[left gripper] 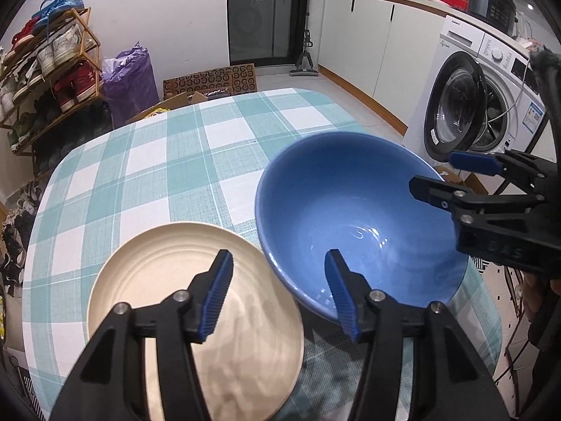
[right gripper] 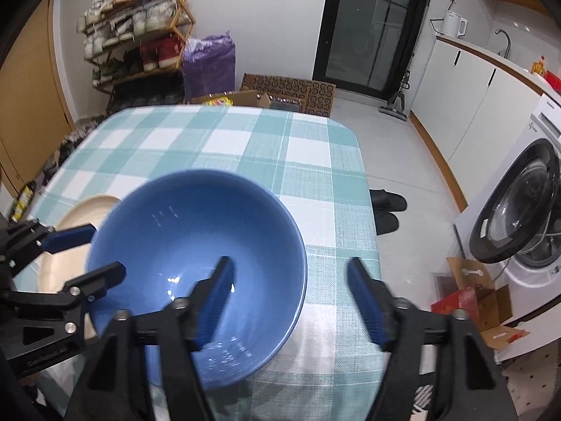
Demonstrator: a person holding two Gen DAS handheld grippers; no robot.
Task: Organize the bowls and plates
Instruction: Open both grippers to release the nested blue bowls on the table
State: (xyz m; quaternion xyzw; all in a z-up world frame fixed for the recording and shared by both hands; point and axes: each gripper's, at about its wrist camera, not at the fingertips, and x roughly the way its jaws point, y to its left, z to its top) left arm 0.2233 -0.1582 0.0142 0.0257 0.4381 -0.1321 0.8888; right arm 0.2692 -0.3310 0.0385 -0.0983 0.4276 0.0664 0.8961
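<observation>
- Left wrist view: the left gripper (left gripper: 278, 293) is spread and grips nothing; one pad hangs over the cream plate (left gripper: 168, 298), the other over the near-left rim of the blue bowl (left gripper: 350, 217).
- Right gripper (right gripper: 291, 301) is spread wide too, straddling the bowl's near-right rim without pressing it.
- Bowl and plate sit touching at the table's (left gripper: 157, 161) near edge, bowl toward the near right corner.
- My judgement: to stack, pinch the rim squarely and lift straight before crossing.
- Free cloth lies toward the far edge; the right edge is close to the bowl, so steer inward.
</observation>
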